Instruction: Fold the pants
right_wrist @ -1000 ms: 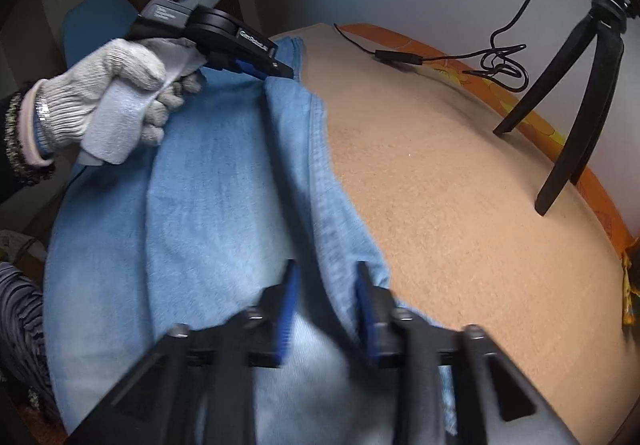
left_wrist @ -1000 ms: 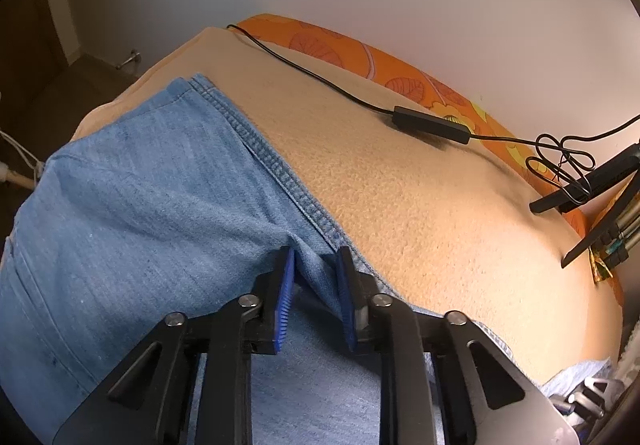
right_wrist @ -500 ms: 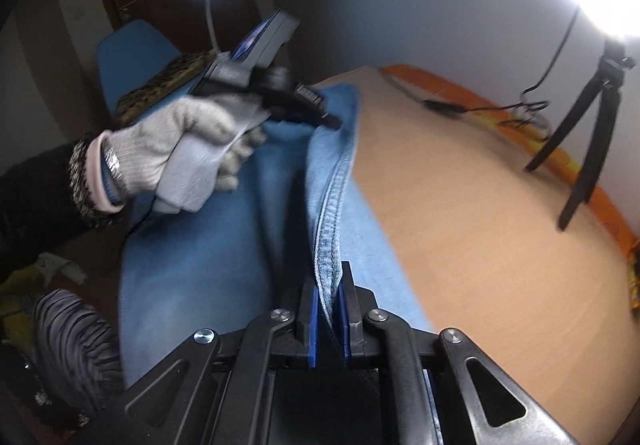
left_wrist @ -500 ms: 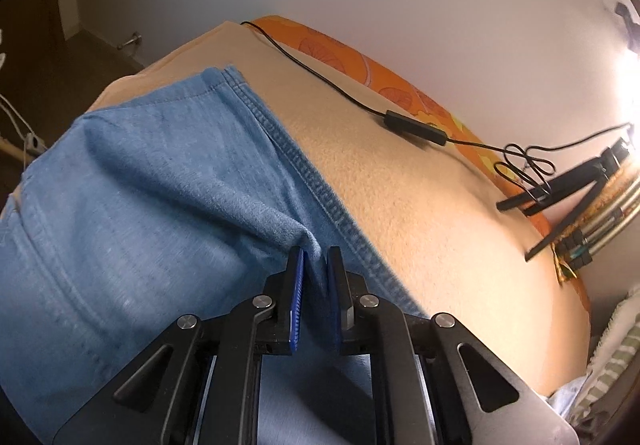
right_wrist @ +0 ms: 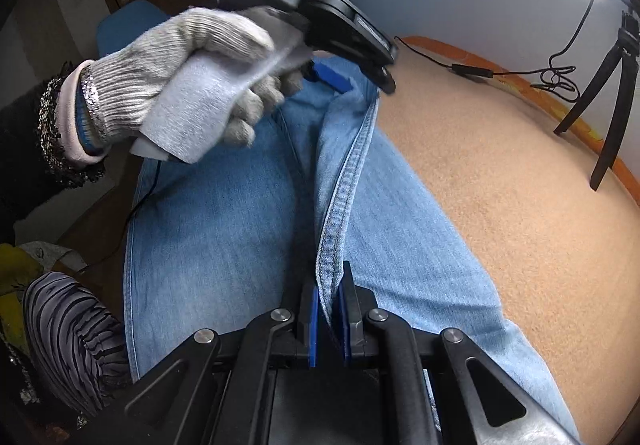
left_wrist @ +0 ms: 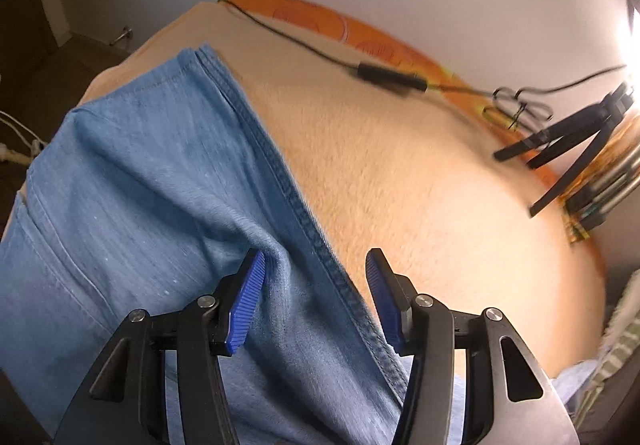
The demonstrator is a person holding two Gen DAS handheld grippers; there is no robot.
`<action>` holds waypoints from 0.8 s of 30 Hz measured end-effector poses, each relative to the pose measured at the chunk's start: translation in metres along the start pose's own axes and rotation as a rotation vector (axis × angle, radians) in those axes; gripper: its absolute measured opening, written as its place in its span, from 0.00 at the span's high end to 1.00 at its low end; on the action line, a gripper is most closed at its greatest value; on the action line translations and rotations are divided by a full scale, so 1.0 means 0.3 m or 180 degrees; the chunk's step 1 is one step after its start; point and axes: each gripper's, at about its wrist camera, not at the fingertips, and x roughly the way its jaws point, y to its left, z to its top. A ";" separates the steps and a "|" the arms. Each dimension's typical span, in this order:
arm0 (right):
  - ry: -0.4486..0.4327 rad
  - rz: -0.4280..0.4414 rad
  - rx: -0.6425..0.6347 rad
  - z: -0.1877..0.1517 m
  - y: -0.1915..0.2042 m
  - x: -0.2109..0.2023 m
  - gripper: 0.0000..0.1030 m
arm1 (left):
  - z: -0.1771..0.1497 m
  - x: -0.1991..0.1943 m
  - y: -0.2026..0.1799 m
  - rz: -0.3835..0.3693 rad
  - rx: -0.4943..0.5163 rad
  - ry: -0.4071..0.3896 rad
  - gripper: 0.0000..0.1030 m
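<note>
Denim: blue pants (left_wrist: 152, 173) spread over a tan blanket (left_wrist: 420, 197) on the bed, filling the left half of the left wrist frame and the centre of the right wrist frame.
Long axis: from the bottom of each frame up toward the upper left, marked by the stitched side seam (right_wrist: 344, 197).
Raised fold: seam edge lifted into a ridge running from the right gripper (right_wrist: 328, 321) at bottom centre up to the left gripper (right_wrist: 360, 81) in the upper middle.
Right jaws: clamped shut on the seam, denim pinched between the blue pads.
Left jaws: opening, about half spread; seam and a puckered peak of denim lying between the pads of the left gripper (left_wrist: 316, 297), neither pad pressing on it.
Gloved hand (right_wrist: 180, 73): wrapped round the left gripper's handle, upper left of the right wrist frame.
Nearer hand: right one alone holding cloth, so likely the one to carry the fold.
Background: tripod (right_wrist: 608, 93) and cable (left_wrist: 384, 77) along the far edge, well apart from the pants.
</note>
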 end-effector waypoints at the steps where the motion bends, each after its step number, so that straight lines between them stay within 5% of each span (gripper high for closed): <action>1: -0.0005 -0.0007 -0.0007 0.000 0.005 -0.002 0.94 | -0.004 0.013 -0.002 0.0048 0.0008 0.0022 0.50; 5: -0.0052 -0.0019 -0.0038 -0.012 0.017 -0.031 0.94 | -0.014 0.037 0.011 0.0095 -0.0052 -0.0021 0.51; 7: -0.0075 -0.0030 -0.0056 -0.024 0.032 -0.052 0.94 | -0.010 0.034 0.021 0.0118 -0.0080 -0.0071 0.72; 10: -0.0113 -0.0034 -0.0041 -0.023 0.032 -0.066 0.94 | -0.006 0.014 0.074 -0.0006 -0.0226 -0.0123 0.90; 24: -0.0062 -0.0014 -0.0120 -0.047 0.108 -0.152 0.94 | -0.106 -0.219 0.195 -0.0437 -0.0263 -0.0596 0.93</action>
